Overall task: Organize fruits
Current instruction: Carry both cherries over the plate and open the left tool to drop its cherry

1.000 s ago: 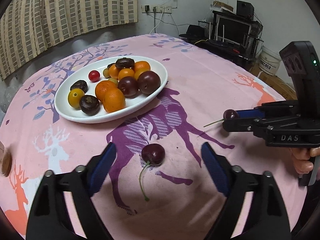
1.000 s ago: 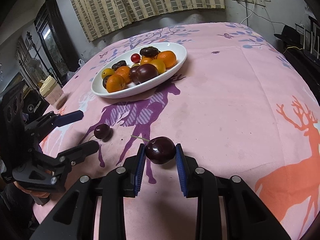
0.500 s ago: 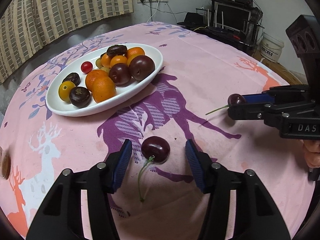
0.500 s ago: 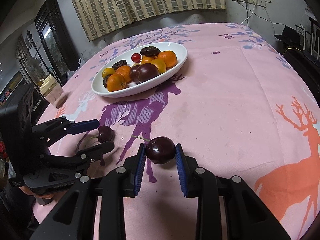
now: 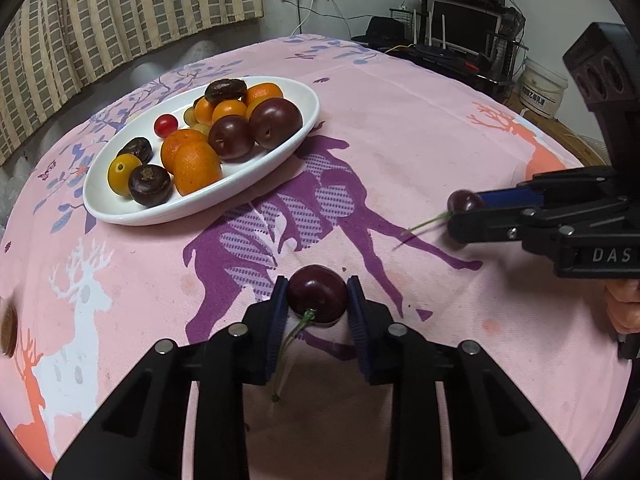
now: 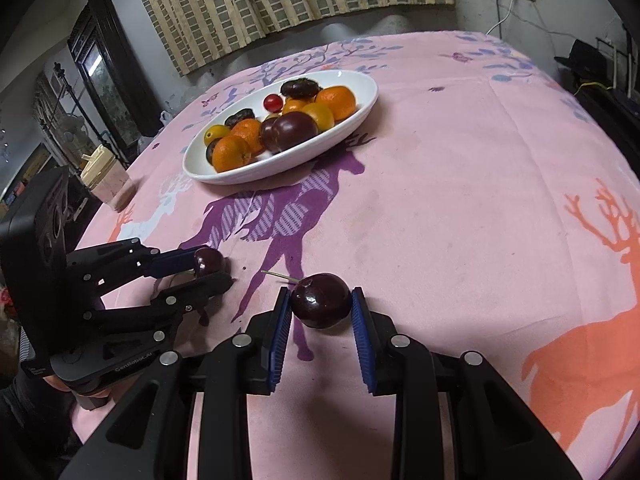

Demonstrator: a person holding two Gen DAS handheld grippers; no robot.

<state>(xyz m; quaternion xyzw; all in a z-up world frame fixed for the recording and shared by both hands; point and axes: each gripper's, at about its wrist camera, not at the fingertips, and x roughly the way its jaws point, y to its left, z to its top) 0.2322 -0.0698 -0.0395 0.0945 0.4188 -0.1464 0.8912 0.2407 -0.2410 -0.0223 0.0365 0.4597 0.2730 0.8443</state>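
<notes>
A dark cherry (image 5: pixel 317 294) with a green stem lies on the pink deer-print cloth. My left gripper (image 5: pixel 317 282) is closing on it, and both blue pads touch its sides. A second dark cherry (image 6: pixel 321 306) sits just above the cloth with my right gripper (image 6: pixel 320 294) shut on it, its stem pointing away to the left. The right wrist view shows the left gripper (image 6: pixel 214 270) at lower left, holding its cherry (image 6: pixel 209 261). Up the table, a white oval plate (image 5: pixel 192 212) carries oranges, plums, dark fruits and small tomatoes.
A lidded cup (image 6: pixel 106 182) stands near the table's left edge. Shelves with electronics (image 5: pixel 464 28) and a white bucket (image 5: pixel 544 88) stand beyond the table's far right side. A person's hand (image 5: pixel 624 304) holds the right gripper.
The left gripper's jaws have come together from wide apart onto the cherry on the cloth. The right gripper has kept still, holding its cherry.
</notes>
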